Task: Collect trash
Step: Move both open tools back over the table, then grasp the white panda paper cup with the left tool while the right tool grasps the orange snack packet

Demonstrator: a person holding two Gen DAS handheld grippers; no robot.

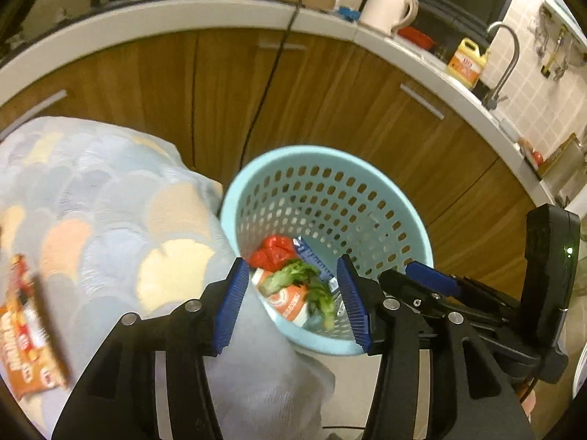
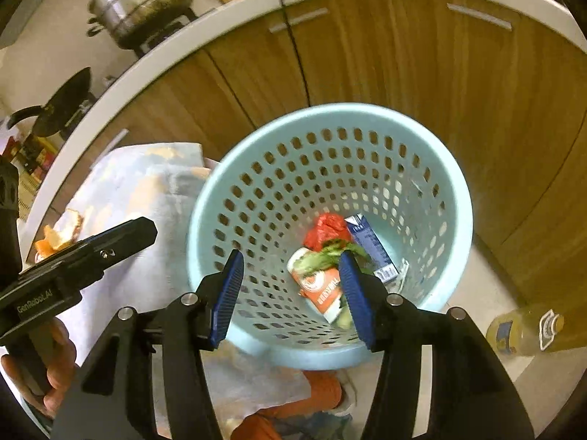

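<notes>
A light blue perforated trash basket [image 1: 330, 168] [image 2: 330, 121] stands on the floor beside a table with a patterned cloth [image 1: 91, 190]. Inside lie a red wrapper [image 2: 326, 229], a blue carton [image 2: 370, 249], green leaves [image 1: 297, 275] and an orange-and-white pack [image 2: 323, 289]. My left gripper [image 1: 293, 300] is open and empty, just above the basket's near rim. My right gripper [image 2: 293, 293] is open and empty over the basket's mouth. An orange snack packet [image 1: 25, 330] lies on the cloth at far left. Orange peel [image 2: 58, 234] lies on the cloth in the right wrist view.
Wooden cabinets [image 1: 330, 91] under a white counter [image 1: 183, 18] stand behind the basket, with a black cable [image 1: 271, 73] hanging down. A yellow oil bottle [image 2: 521, 330] lies on the floor right of the basket. The counter holds a kettle [image 1: 389, 7], a pot [image 2: 139, 0] and a tap [image 1: 506, 62].
</notes>
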